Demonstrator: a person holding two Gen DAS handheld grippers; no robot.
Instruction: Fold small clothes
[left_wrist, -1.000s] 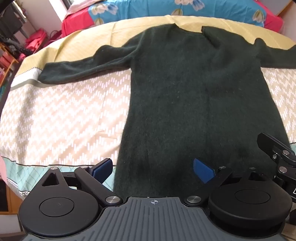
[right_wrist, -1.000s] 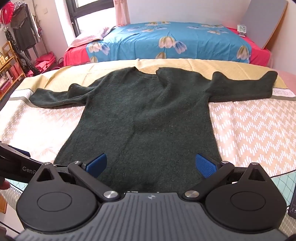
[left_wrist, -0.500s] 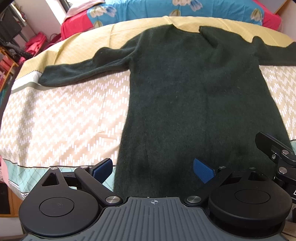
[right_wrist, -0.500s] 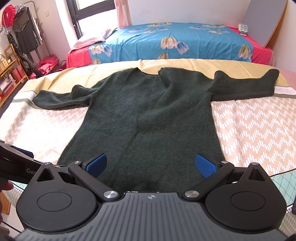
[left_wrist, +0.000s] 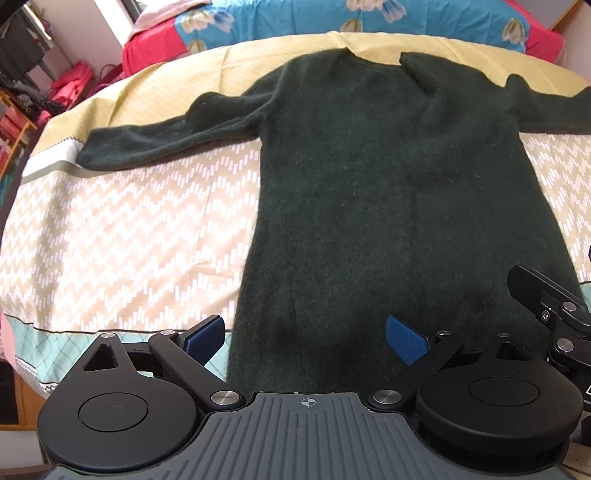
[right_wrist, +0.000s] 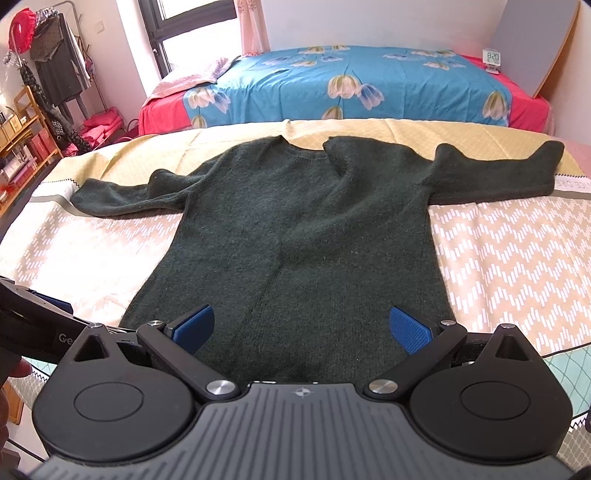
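Note:
A dark green sweater (left_wrist: 388, 192) lies flat on the patterned bed cover, neck away from me, both sleeves spread sideways; it also shows in the right wrist view (right_wrist: 306, 236). My left gripper (left_wrist: 304, 338) is open and empty, over the sweater's lower left hem. My right gripper (right_wrist: 301, 330) is open and empty, over the lower hem's middle. The left sleeve (left_wrist: 159, 136) reaches left, the right sleeve (right_wrist: 498, 173) reaches right. The collar's right side is folded over.
The bed cover (left_wrist: 122, 236) has a zigzag pattern with a yellow band at the far side. A second bed with a blue flowered cover (right_wrist: 347, 88) stands behind. Shelves and hanging clothes (right_wrist: 48, 74) are at the left. The right gripper's body (left_wrist: 554, 317) shows at the left view's right edge.
Both grippers have drawn back and risen slightly, so more of the sweater and the room shows. The sweater has not moved. Both grippers stay open.

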